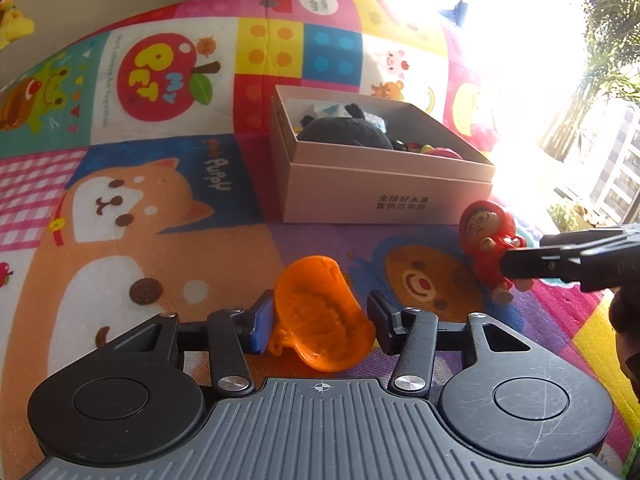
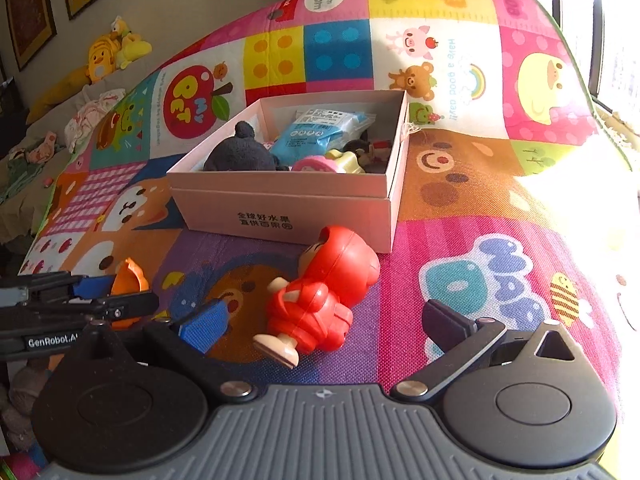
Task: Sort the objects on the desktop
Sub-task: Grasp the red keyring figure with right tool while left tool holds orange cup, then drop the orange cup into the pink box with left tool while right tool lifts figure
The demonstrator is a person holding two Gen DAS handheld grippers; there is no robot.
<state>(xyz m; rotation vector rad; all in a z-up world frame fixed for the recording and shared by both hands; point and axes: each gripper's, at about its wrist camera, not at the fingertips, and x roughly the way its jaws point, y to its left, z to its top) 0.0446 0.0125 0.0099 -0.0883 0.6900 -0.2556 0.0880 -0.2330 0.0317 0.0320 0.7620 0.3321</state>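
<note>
The left gripper [image 1: 320,320] has its pads against an orange plastic scoop [image 1: 320,316] lying on the play mat [image 1: 120,280] — thin-walled, light, likely springy, so the sides look the safest hold. To its right, the right gripper [image 2: 320,320] stands wide around a red hooded figurine [image 2: 324,300] on its side, touching nothing — hard, smooth, probably slippery; its torso suits best. The pink box [image 2: 288,204] waits just ahead.

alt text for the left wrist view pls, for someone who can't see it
The left tongs are closed on an orange plastic scoop on a colourful cartoon play mat. Behind it sits an open pink box of toys; at right, the right tongs reach a red hooded doll.
</note>
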